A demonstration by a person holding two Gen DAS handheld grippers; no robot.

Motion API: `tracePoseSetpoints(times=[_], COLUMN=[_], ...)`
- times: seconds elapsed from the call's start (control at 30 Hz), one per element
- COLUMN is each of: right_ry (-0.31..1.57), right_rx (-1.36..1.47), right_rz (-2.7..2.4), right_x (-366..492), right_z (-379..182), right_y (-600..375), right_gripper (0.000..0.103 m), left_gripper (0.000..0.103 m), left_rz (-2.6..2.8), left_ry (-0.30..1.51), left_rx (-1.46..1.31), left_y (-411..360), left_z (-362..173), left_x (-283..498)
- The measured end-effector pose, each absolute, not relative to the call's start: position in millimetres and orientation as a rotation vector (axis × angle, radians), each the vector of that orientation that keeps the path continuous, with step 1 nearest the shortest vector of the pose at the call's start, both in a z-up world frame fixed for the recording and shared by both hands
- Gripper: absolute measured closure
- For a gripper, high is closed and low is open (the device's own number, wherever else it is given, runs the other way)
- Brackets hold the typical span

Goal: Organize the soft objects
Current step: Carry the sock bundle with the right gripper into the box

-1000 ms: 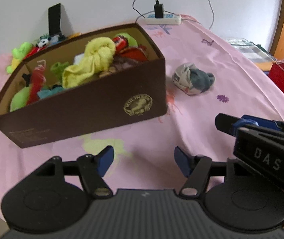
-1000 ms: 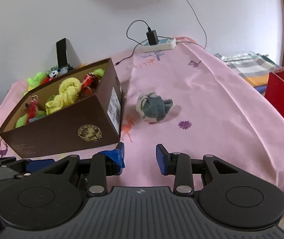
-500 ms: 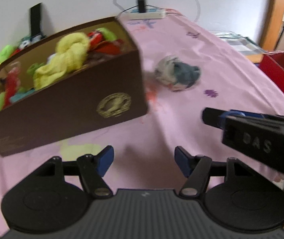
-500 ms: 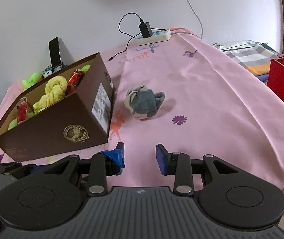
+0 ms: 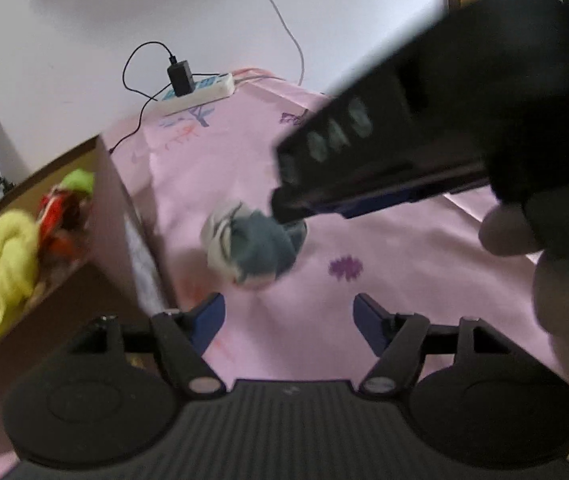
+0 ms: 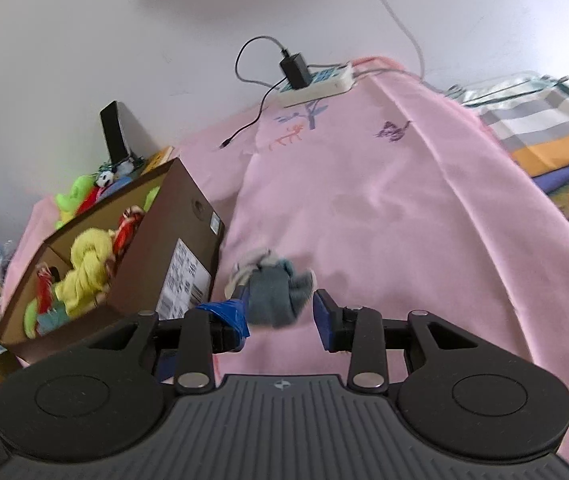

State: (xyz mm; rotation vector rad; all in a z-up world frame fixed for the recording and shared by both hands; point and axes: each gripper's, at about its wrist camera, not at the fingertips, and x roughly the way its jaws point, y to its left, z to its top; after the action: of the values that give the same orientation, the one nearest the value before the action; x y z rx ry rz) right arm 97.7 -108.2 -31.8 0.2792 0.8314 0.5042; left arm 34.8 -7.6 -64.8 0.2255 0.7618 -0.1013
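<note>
The grey sock bundle (image 6: pixel 272 292) lies on the pink cloth (image 6: pixel 404 208) just beside the brown box (image 6: pixel 180 236). The right gripper (image 6: pixel 280 316) straddles it, seemingly without pinching; the left gripper (image 5: pixel 288 320) is opening, empty

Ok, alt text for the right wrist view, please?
The right gripper is open around a grey and white sock bundle lying on a pink cloth. A brown box of soft toys stands just left of it.

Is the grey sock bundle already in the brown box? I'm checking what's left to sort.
No, the grey sock bundle lies on the pink cloth beside the brown box.
</note>
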Motion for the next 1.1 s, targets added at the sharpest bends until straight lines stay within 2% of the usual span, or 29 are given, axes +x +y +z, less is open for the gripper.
tracePoseSetpoints(times=[0.2,0.37,0.47,0.6,0.8,0.87,1.1], right_ry=[0.909,0.992,1.025,1.088,1.103,1.083,0.981], right_rx=[0.219,0.205,0.264,0.41,0.446,0.422,0.414], right_rz=[0.578,0.627,0.655,0.67,0.695,0.692,0.703], right_x=[133,158,169,178,158,149,126], right_z=[-36,-50,-55,-67,-73,-68,-31], right_y=[-97,-90,-94,-105,-109,-111,-115], right_gripper=[0.084,0.084,0.084,0.082,0.084,0.085,0.085], left_gripper=[0.03,0.023,0.02,0.022,0.033,0.041,0.044], left_rz=[-0.056,-0.028,-0.046,-0.07,-0.09,-0.106,-0.129], left_ry=[0.795,0.805,0.797,0.785,0.782,0.781,0.699], left_rx=[0.229,0.176,0.15,0.128,0.111,0.106,0.099], left_y=[-18,-12,-7,-3,7,6,6], left_z=[-83,-90,-91,-92,-85,-81,-46], left_x=[70,91,97,99,91,88,59])
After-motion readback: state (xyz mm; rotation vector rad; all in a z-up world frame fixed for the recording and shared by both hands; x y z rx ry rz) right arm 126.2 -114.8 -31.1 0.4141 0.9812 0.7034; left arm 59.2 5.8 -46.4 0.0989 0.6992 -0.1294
